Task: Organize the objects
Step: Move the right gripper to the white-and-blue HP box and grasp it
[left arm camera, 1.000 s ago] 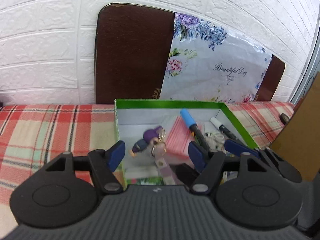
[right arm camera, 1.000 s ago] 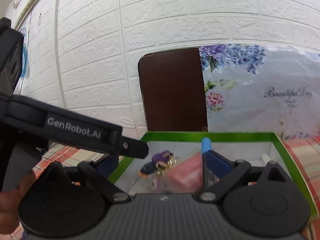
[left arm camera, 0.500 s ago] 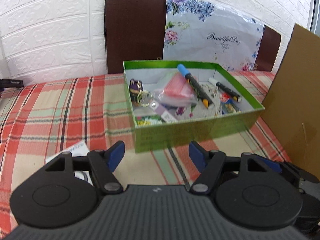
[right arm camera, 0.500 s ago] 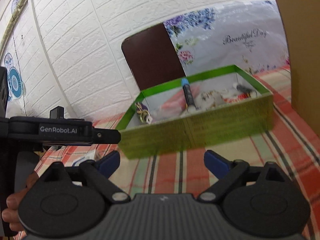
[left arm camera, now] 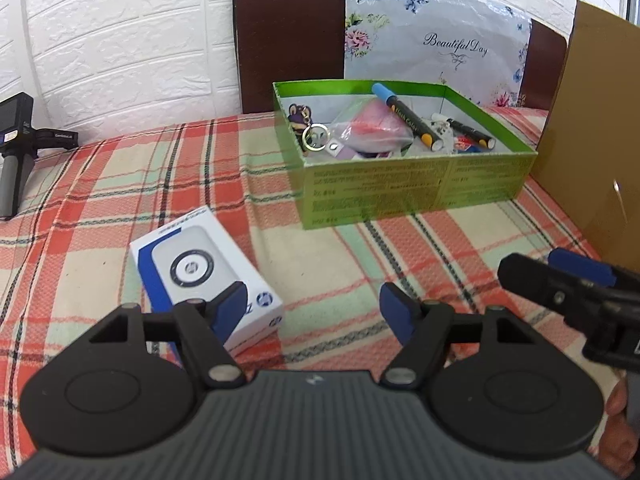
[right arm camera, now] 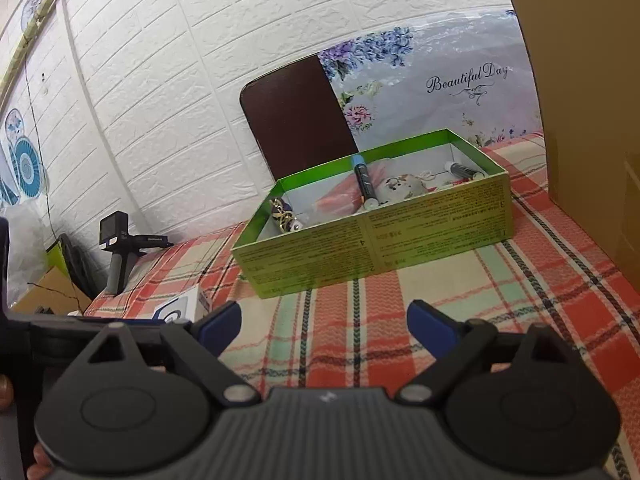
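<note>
Plainly, both the left gripper point(left arm camera: 312, 306) and right gripper point(right arm camera: 325, 322) hang released, blue pads spread, over the woven plaid tablecloth point(left arm camera: 100, 184). Ahead, the green cardboard box point(left arm camera: 416, 188) holds slim markers point(left arm camera: 406, 116), a crinkled plastic pouch point(left arm camera: 372, 128) and a metal-ringed keychain point(left arm camera: 308, 126). A glossy white-and-blue carton point(left arm camera: 192, 264) lies flat just beside the left pad.

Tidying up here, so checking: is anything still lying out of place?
Yes: the white-and-blue box lies askew on the plaid cloth, outside the green box holding the other items.
</note>
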Tool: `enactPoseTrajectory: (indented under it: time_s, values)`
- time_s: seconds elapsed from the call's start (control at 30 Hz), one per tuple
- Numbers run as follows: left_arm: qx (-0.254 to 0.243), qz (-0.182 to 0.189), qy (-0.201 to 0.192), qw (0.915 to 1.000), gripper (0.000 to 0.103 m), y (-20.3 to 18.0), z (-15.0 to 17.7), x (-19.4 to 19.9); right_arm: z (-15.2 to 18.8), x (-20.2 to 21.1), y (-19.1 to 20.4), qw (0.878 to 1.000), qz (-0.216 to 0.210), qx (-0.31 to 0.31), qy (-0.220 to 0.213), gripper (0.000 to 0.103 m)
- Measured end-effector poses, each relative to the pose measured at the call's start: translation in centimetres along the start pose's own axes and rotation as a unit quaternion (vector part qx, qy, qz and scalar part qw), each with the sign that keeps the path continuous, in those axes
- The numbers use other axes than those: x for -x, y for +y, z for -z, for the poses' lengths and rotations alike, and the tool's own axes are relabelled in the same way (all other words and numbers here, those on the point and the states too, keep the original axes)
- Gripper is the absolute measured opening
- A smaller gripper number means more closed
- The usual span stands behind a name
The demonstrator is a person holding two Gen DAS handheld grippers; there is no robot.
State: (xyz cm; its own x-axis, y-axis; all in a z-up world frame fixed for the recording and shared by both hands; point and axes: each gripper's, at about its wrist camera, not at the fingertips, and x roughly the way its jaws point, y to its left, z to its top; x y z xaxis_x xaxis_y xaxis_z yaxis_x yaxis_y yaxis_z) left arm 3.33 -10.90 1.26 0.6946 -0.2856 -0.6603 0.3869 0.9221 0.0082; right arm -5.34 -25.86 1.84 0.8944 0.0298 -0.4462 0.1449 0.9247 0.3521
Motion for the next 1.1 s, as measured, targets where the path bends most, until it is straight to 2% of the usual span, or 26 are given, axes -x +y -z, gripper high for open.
enactPoseTrajectory:
  time_s: [0.2, 0.27, 0.4, 0.77, 1.1]
  values:
    - [-0.002, -0.010, 0.007, 0.9999, 0.076, 0.9, 1.5, -0.2, 1.0, -0.3, 1.4, 1.000, -0.005, 0.024, 0.013, 0.093]
    - [-0.006, -0.017, 0.001, 0.9998, 0.079, 1.0, 1.9, 0.0, 1.3, -0.6, 1.8, 0.999, -0.006, 0.029, 0.019, 0.093]
    - [-0.014, -0.024, -0.004, 0.9996, 0.079, 1.3, 2.5, 0.2, 1.6, -1.0, 2.3, 0.999, -0.007, 0.036, 0.027, 0.093]
    - [-0.024, -0.015, -0.018, 0.9994, 0.079, 1.6, 4.2, 2.0, 1.7, -1.5, 2.6, 0.999, 0.002, 0.043, 0.034, 0.093]
    - [-0.027, -0.034, -0.025, 0.9988, 0.079, 3.4, 5.7, 3.7, 3.3, -2.8, 4.9, 0.995, -0.023, 0.071, 0.070, 0.093]
